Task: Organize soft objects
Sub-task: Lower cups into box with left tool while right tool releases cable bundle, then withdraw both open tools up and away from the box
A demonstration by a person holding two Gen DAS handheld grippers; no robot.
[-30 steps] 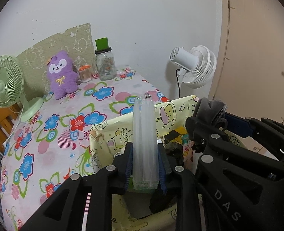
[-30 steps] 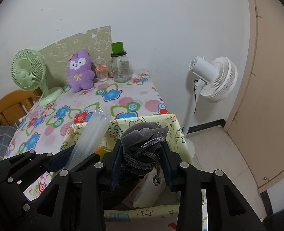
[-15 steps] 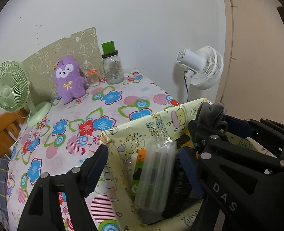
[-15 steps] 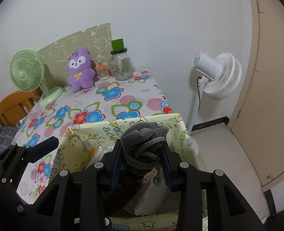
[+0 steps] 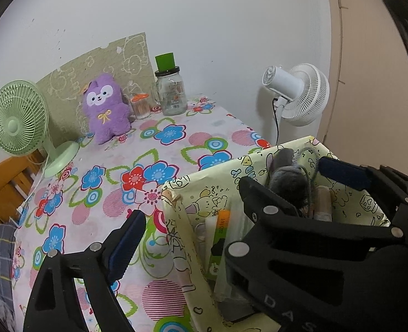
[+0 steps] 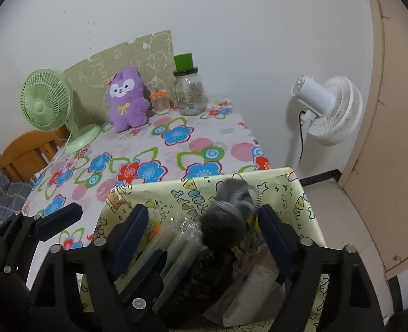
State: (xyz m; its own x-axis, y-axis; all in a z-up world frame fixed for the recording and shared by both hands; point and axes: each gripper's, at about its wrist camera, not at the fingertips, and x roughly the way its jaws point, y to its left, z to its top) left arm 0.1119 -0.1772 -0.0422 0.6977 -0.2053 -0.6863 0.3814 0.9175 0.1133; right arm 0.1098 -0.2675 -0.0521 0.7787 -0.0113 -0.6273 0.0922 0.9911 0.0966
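Both grippers are releasing into the bin (image 6: 300, 193): the right gripper (image 6: 204, 221), jaws just opening wide, is dropping the pouch (image 6: 226, 221), apparently free, while the left gripper (image 5: 187, 221) is gaping empty; next, withdrawing for another soft item.

Both jaws opened; plastic pack (image 6: 176, 246) & grey pouch (image 6: 226, 221) dropped in bin (image 6: 287, 185).

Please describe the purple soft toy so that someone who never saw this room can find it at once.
Look at the table with the flowered cloth and follow it to the far edge against the white wall. There the purple soft toy sits upright, between the green fan and a small orange-lidded jar. It alone there is furry, with a white face and a yellow bow.
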